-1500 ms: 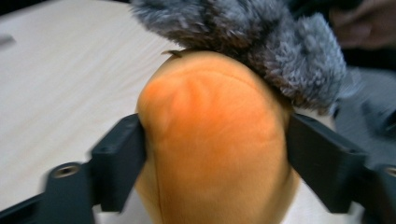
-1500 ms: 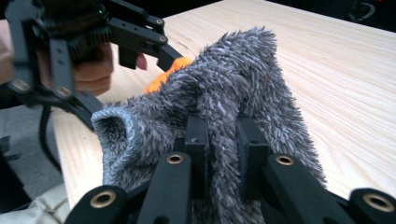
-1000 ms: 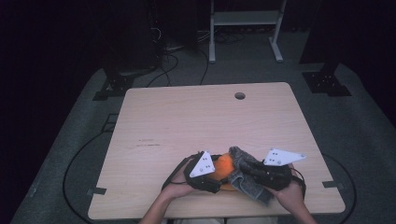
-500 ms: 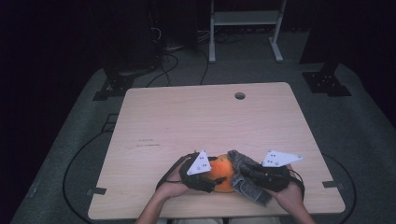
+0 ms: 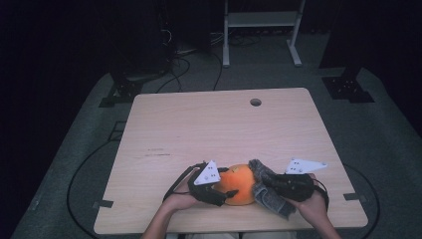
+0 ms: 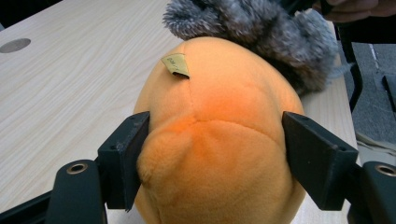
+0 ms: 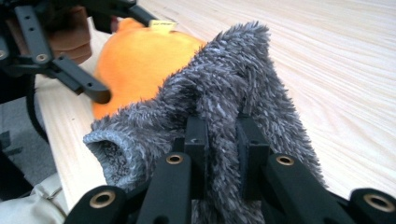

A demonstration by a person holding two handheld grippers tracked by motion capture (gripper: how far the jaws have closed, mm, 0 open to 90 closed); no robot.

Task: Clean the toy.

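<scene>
At the near edge of the worktop (image 5: 199, 129), two hands come in from the bottom of the high view, each holding a gripper.

The left gripper (image 5: 225, 191) has its two black jaws on either side of a soft orange plush toy (image 5: 240, 183). In the left gripper view the jaws press into the toy's sides, so the left gripper (image 6: 212, 154) is clamped on the orange plush toy (image 6: 219, 154). Its jaws have just been opening a little, with the toy between them. A small yellow tag (image 6: 176, 64) sticks out of the toy's top seam.

The right gripper (image 5: 268, 185) is just beside the toy on its right. Its jaws are close together and pinch a fold of a fuzzy grey sock (image 5: 266, 186). In the right gripper view, the right gripper (image 7: 222, 154) squeezes the fuzzy grey sock (image 7: 233, 93) tight, and the sock's open end hangs to the left. The sock touches the orange toy (image 7: 135, 60).

The toy and sock sit on the worktop, close to the person.

Farther away, the worktop is bare light wood with a small round hole (image 5: 256, 102) near its far edge. Past it, on the grey floor (image 5: 388, 129), lie black cables (image 5: 184, 64) and stands a white metal frame (image 5: 261, 20).
</scene>
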